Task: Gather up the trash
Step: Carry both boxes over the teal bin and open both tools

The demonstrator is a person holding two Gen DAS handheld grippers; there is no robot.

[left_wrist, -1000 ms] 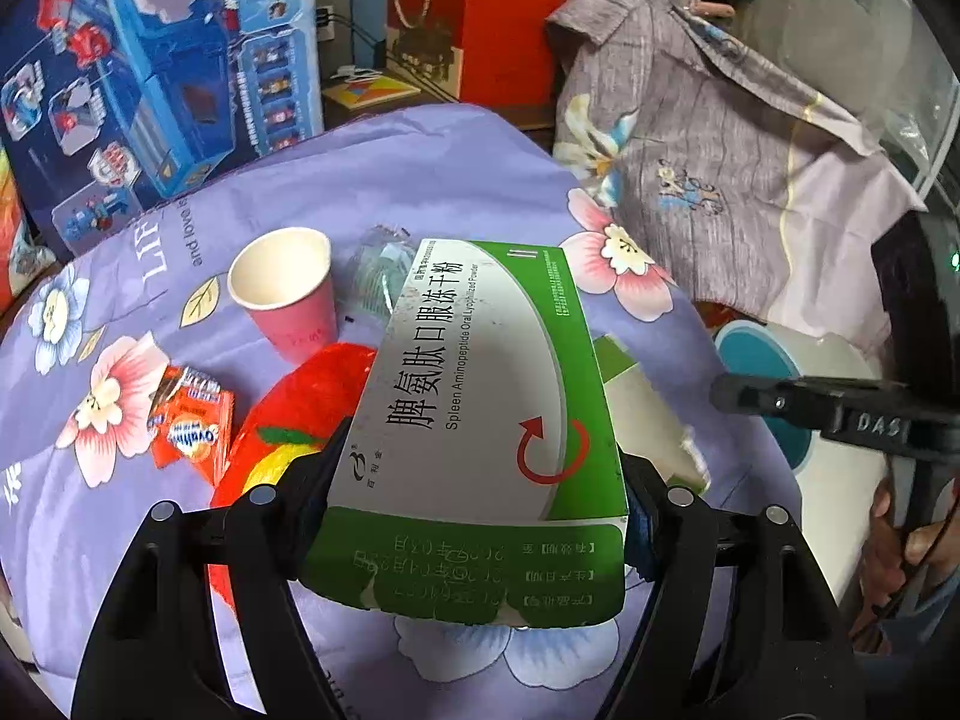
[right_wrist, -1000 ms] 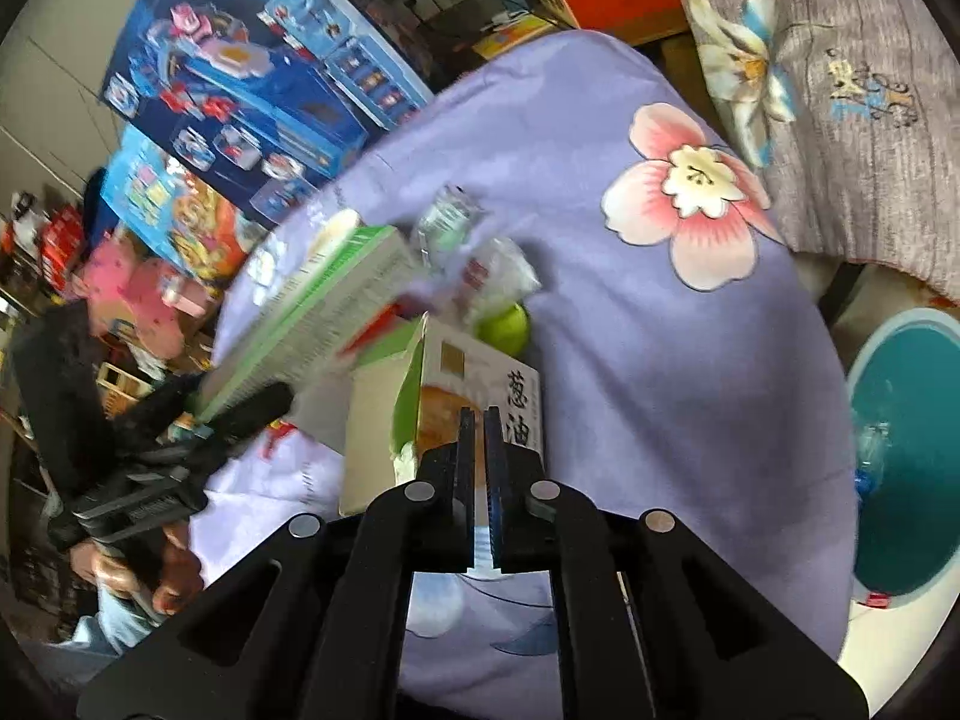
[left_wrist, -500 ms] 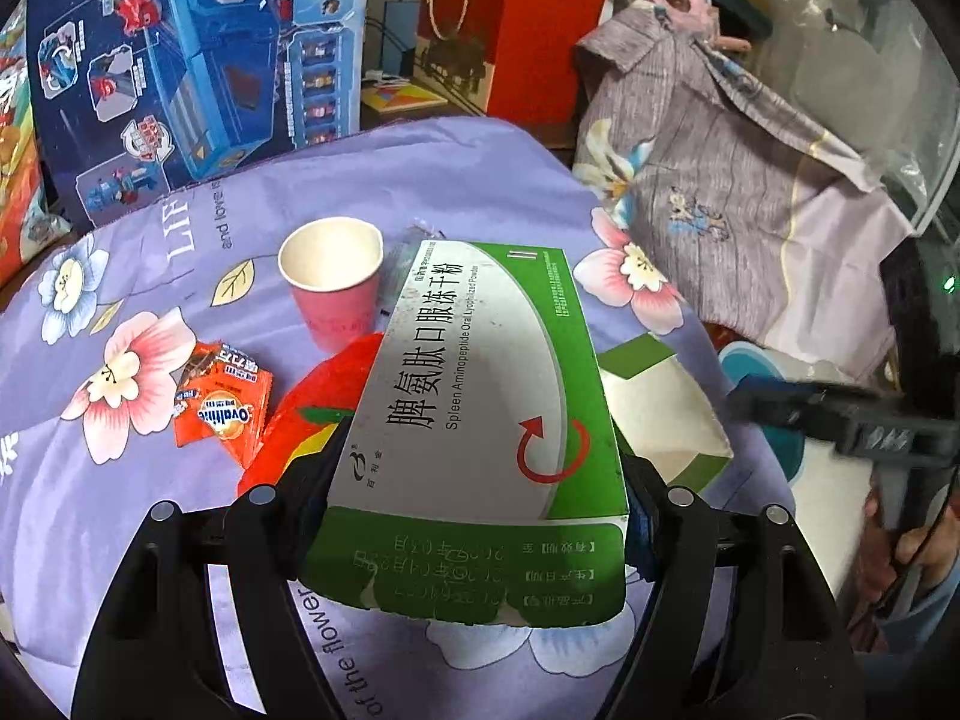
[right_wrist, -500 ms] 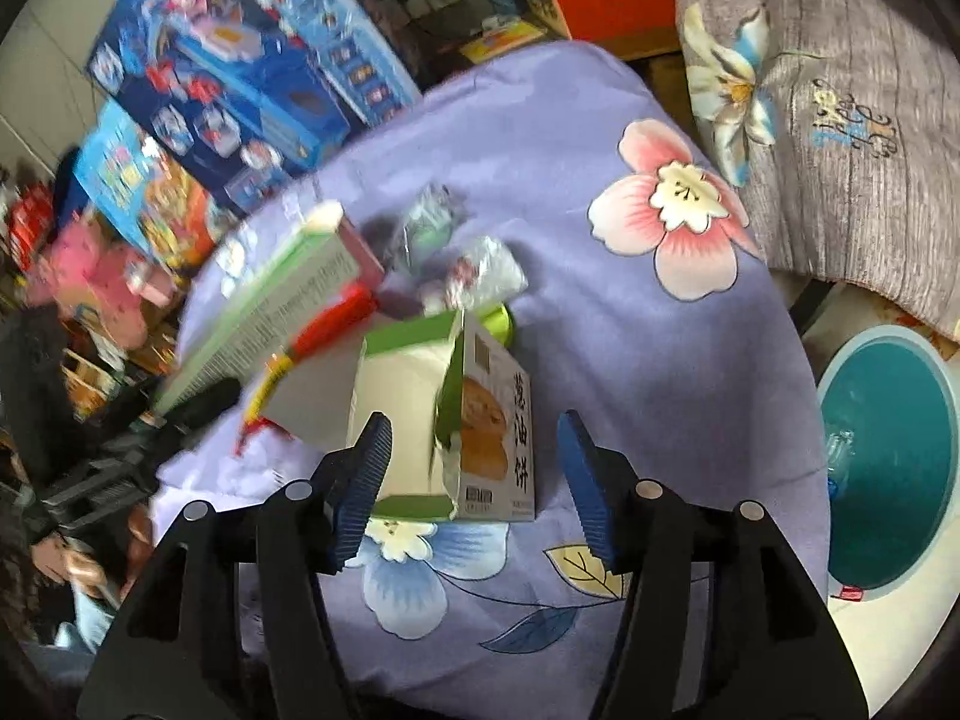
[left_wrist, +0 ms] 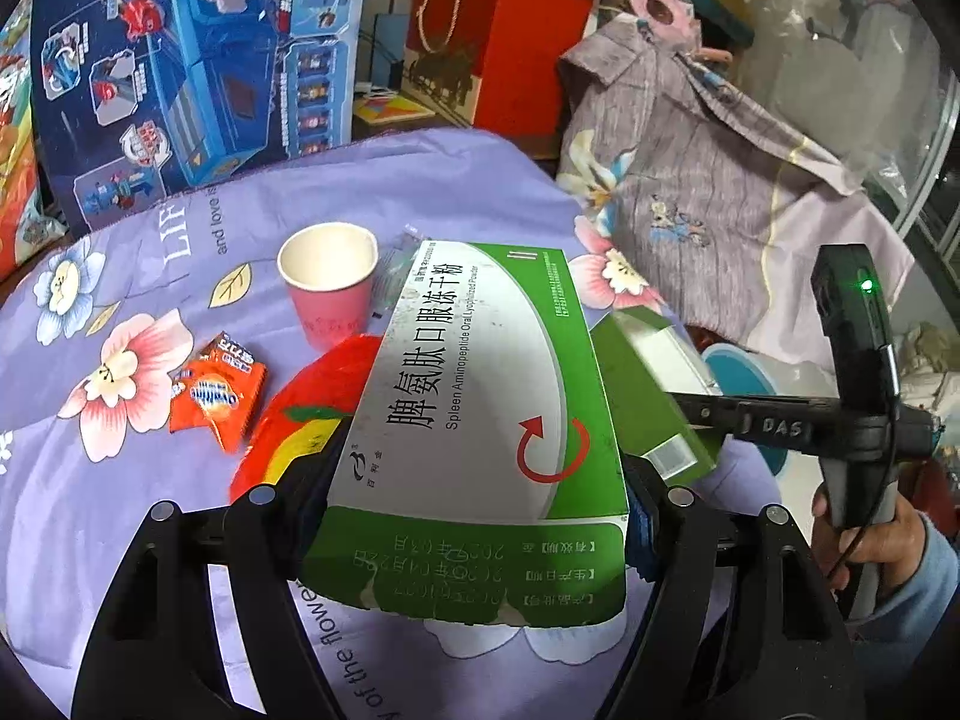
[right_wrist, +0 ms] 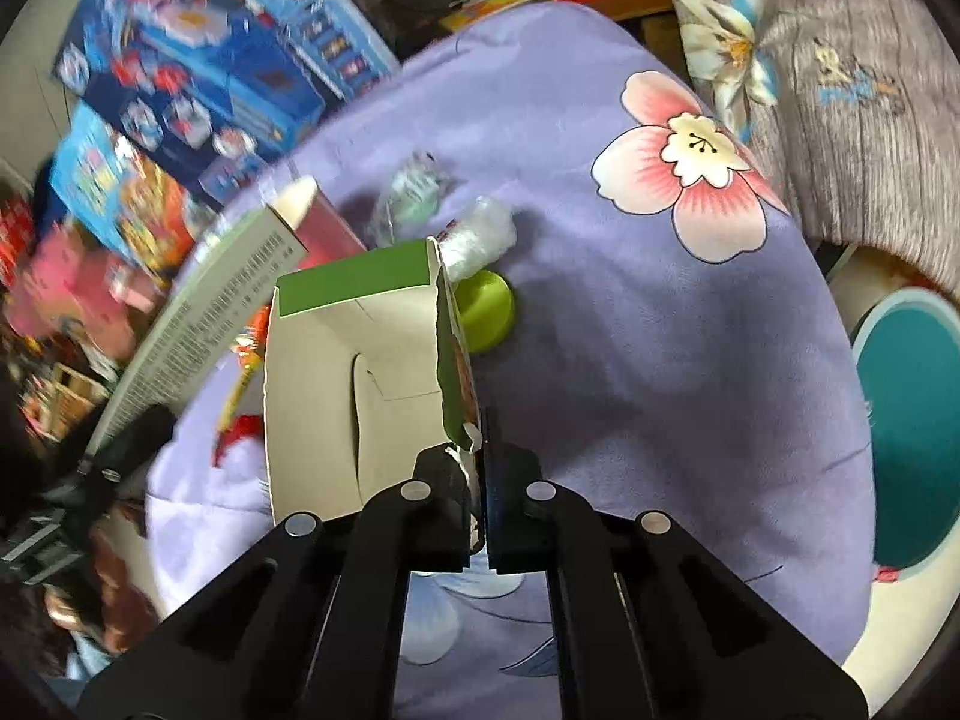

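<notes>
My left gripper [left_wrist: 477, 474] is shut on a green and white medicine box [left_wrist: 480, 384], held flat above the purple flowered cloth [left_wrist: 420, 192]. My right gripper [right_wrist: 478, 480] is shut on the torn side wall of an open green carton [right_wrist: 348, 372], which stands tilted with its pale inside showing. In the left wrist view that carton [left_wrist: 648, 384] sits just right of the medicine box, with the right gripper [left_wrist: 684, 405] reaching in from the right. On the cloth lie a pink paper cup [left_wrist: 329, 282], an orange snack wrapper [left_wrist: 216, 390] and a red bag [left_wrist: 300, 414].
A green round lid [right_wrist: 486, 312] and two clear crumpled wrappers [right_wrist: 480, 234] lie beyond the carton. A teal bin [right_wrist: 900, 420] stands on the floor past the cloth's right edge. Toy boxes [left_wrist: 180, 60] and a red bag [left_wrist: 498, 42] line the back; a grey garment [left_wrist: 720, 180] hangs at right.
The right gripper opened wide over the green carton, then closed on its torn side wall. The left gripper kept its grip on the medicine box and drifted slightly sideways.
</notes>
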